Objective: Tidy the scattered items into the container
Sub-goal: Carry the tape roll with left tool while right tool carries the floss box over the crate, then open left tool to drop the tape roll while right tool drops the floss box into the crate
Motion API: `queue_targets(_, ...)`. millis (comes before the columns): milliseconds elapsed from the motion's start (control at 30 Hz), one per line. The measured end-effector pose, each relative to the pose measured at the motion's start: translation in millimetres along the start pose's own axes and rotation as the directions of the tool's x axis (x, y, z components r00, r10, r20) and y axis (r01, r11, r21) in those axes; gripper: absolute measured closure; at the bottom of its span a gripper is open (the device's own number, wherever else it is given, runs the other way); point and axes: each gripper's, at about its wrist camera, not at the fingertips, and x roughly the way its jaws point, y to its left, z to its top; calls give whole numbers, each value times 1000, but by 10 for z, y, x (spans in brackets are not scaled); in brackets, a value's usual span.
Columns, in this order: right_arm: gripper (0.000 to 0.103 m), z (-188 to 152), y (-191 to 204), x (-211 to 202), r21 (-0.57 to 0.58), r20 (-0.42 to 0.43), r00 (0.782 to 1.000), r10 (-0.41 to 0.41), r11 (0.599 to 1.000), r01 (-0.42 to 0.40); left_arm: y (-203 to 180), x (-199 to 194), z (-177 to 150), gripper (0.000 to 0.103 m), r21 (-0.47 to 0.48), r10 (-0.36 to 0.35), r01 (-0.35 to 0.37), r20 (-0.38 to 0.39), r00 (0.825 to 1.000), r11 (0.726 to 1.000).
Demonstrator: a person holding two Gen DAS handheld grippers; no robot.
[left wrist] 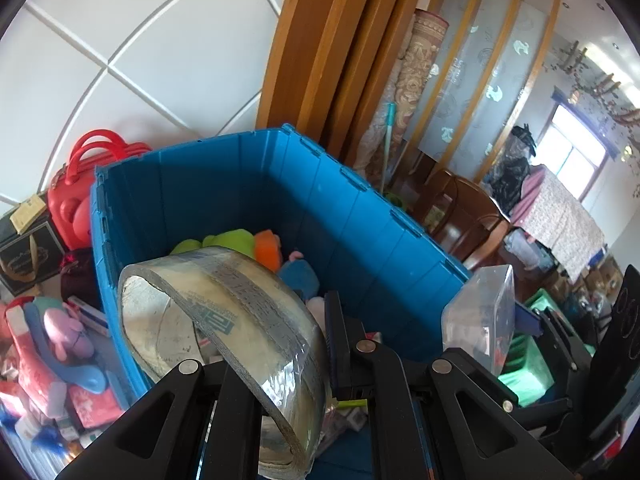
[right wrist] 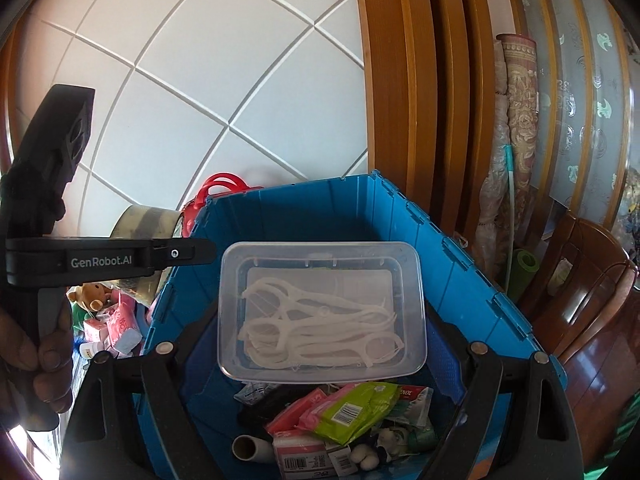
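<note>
My left gripper (left wrist: 280, 364) is shut on a roll of clear packing tape (left wrist: 224, 328) and holds it over the near left rim of the blue crate (left wrist: 360, 208). The tape also shows in the right wrist view (right wrist: 148, 220), with the left gripper (right wrist: 120, 258) beside the crate's left wall. My right gripper (right wrist: 320, 344) is shut on a clear plastic box of white floss picks (right wrist: 322, 312), held above the open blue crate (right wrist: 472, 280). That box also shows in the left wrist view (left wrist: 480, 316). Plush toys (left wrist: 240, 244) and packets (right wrist: 352, 404) lie inside the crate.
Scattered toys and packets (left wrist: 52, 344) lie left of the crate, with a red case (left wrist: 76, 196) behind. A white tiled wall (right wrist: 200, 80) stands at the back. Wooden panels (right wrist: 420, 80), rolled rugs (right wrist: 516, 120) and a wooden chair (right wrist: 592, 280) stand to the right.
</note>
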Motion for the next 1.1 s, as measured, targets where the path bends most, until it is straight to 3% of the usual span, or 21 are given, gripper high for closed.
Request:
queue_targets(500, 16, -9, -282, 248, 20, -50, 994, -96, 995, 97, -122, 463, 153, 94, 27, -45, 47, -68, 997, 999)
queue_targets(933, 16, -2, -455, 413, 37, -78, 990, -121, 992, 124, -164, 803, 252, 94, 31, -71, 74, -106, 992, 997)
queue_targets(1033, 15, 0, -473, 425, 34, -76, 990, -117, 992, 120, -156, 836, 263, 90, 25, -68, 71, -106, 992, 997)
queue_targets(1100, 15, 1, -468, 450, 24, -83, 990, -118, 992, 121, -138, 855, 276, 81, 15, -63, 65, -107, 992, 998)
